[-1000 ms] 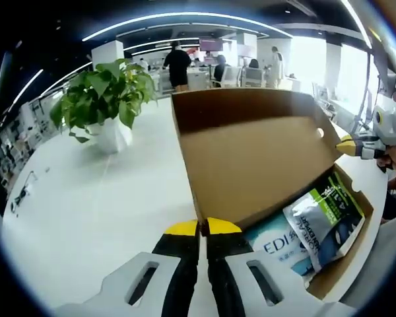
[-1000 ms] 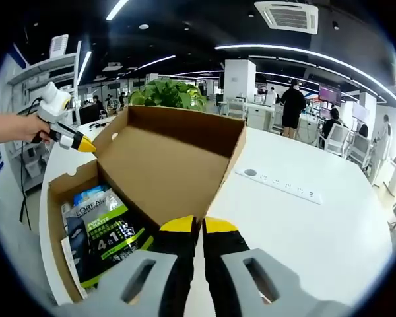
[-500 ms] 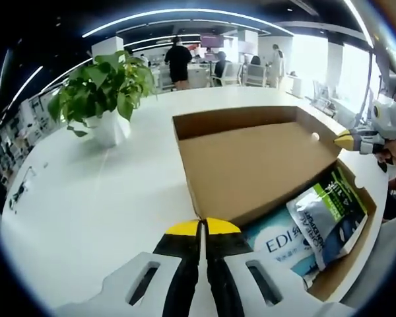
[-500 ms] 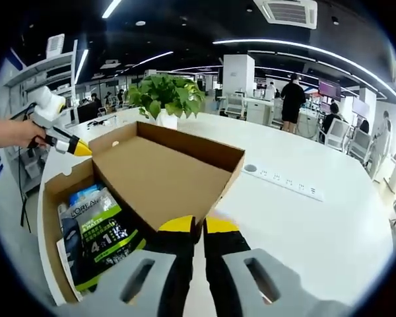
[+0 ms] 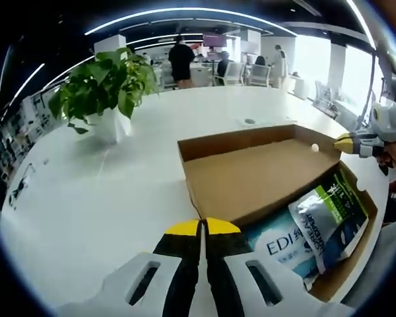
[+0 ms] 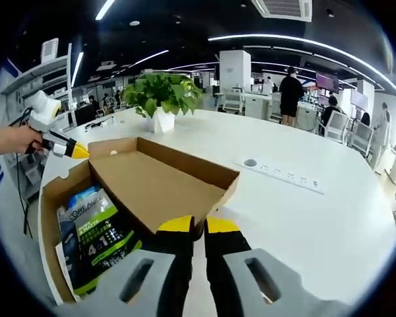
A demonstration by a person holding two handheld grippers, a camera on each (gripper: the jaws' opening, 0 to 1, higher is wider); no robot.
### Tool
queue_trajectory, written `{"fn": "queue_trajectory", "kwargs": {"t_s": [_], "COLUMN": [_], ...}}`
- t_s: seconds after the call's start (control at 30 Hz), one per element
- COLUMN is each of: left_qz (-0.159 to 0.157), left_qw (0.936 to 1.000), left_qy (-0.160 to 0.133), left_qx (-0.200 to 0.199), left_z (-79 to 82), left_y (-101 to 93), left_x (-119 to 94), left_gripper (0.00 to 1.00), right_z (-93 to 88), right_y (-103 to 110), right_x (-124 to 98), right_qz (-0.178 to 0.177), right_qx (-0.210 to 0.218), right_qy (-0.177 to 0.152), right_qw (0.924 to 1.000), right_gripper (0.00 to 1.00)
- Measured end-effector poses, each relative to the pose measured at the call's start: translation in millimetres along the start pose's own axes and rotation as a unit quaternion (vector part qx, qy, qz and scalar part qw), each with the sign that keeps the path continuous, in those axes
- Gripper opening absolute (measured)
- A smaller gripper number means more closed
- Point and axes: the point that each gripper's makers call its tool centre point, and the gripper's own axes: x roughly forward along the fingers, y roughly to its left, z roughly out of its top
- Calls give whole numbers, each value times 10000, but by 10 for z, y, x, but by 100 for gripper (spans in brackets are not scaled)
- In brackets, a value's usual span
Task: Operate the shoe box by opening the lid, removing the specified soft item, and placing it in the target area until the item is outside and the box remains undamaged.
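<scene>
Both tools, left (image 5: pixel 200 228) and right (image 6: pixel 197 226), pinch the brown cardboard lid (image 5: pixel 257 178), packets (image 5: pixel 330 218) showing inside.

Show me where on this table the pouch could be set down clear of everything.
Bare white table lies between the open lid and the power strip, and toward the potted plant in the left gripper view. The shoe box, packed with the pouch, is crowded.
</scene>
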Motion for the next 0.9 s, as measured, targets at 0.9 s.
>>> {"fn": "queue_trajectory", "kwargs": {"t_s": [0.9], "left_qz": [-189], "left_qw": [9996], "left_qy": [-171], "left_qx": [-136], "left_z": [-7], "left_y": [-197], "left_x": [-289], "left_gripper": [2], "right_z": [-16], "right_y": [68], "right_x": [-303], "right_qz": [15], "right_qx": [218], "right_qy": [129], "right_qw": [9997], "right_gripper": [5]}}
